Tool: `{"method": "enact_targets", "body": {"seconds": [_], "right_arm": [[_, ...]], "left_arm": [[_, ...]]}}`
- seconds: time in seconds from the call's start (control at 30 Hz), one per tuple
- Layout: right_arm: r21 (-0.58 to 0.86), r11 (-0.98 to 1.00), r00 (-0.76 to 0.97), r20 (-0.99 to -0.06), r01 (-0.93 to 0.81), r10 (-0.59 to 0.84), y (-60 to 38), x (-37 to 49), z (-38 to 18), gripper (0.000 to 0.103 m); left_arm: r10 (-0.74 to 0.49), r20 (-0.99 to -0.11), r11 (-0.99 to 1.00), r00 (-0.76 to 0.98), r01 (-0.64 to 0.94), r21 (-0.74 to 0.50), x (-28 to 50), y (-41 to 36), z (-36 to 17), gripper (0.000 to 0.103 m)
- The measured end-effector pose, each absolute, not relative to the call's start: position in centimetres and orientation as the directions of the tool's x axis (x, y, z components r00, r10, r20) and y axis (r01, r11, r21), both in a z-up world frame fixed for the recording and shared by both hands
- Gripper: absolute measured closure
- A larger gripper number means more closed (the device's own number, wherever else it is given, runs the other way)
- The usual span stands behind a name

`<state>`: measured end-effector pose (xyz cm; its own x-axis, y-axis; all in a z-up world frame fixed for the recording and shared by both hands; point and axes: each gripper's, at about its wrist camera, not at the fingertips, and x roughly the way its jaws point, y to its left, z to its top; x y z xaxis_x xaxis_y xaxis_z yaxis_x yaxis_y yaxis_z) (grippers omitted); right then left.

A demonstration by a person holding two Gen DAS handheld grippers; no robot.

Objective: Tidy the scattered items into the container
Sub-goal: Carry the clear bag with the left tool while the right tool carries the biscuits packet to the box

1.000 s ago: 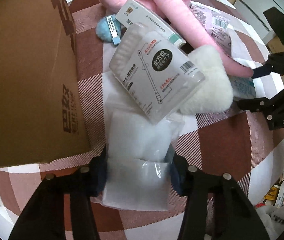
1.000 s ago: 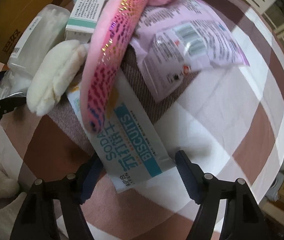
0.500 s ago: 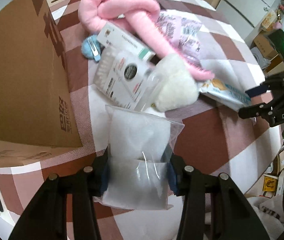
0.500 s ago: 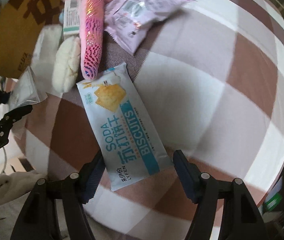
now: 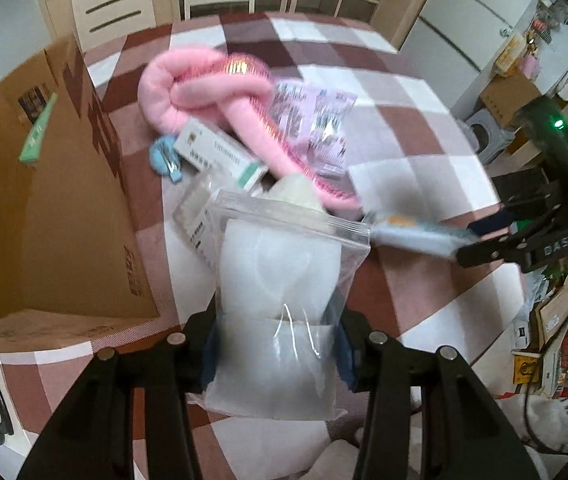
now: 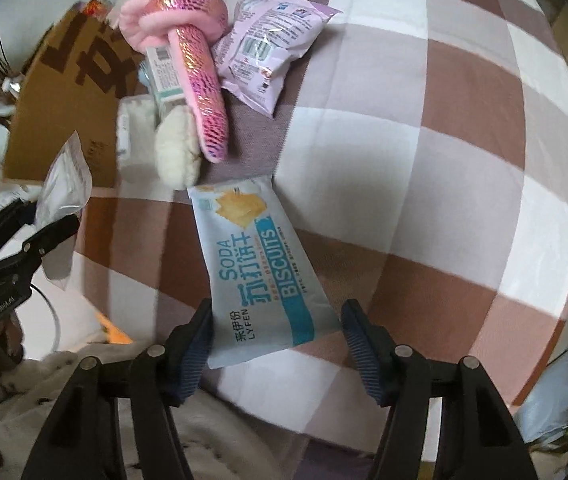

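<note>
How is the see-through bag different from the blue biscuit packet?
The clear bag shows white stuff inside; the biscuit packet is light blue, printed with a cracker picture. The left tongs grip the bag; the right tongs are closing around the packet. Both are flat and soft.

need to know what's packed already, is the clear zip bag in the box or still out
Out. The clear zip bag hangs clamped in the left gripper above the checked tablecloth, beside the cardboard box, not inside it.
</note>
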<state>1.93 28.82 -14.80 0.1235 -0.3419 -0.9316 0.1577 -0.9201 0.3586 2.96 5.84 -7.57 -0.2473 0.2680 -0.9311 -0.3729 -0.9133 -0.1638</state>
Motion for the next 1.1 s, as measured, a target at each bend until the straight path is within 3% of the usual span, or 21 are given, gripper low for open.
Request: {"method": "enact_targets", "body": {"seconds": [0.2, 0.57, 1.1], "right_arm": [[0.350, -0.923, 0.141, -0.934, 0.163, -0.329, 27.7, 2.6, -16.2, 0.038], [0.588, -0.808, 0.175, -0.798, 0.021, -0.576, 28.0, 1.5, -12.5, 0.038], [0.624, -0.717, 0.058, -0.766, 0.311, -0.641, 19.4, -4.9, 0.1, 0.038]], "left_arm": [[0.300, -0.919, -0.914, -0.257, -0.354, -0.200, 2.8, 5.8, -5.6, 0.056], [0.317, -0.887, -0.929, -0.336, -0.297, -0.219, 2.7, 3.4, -0.2, 0.056], [0.219, -0.872, -0.976, -0.438, -0.105, -0.192, 1.0, -4.4, 4.5, 0.056]]}}
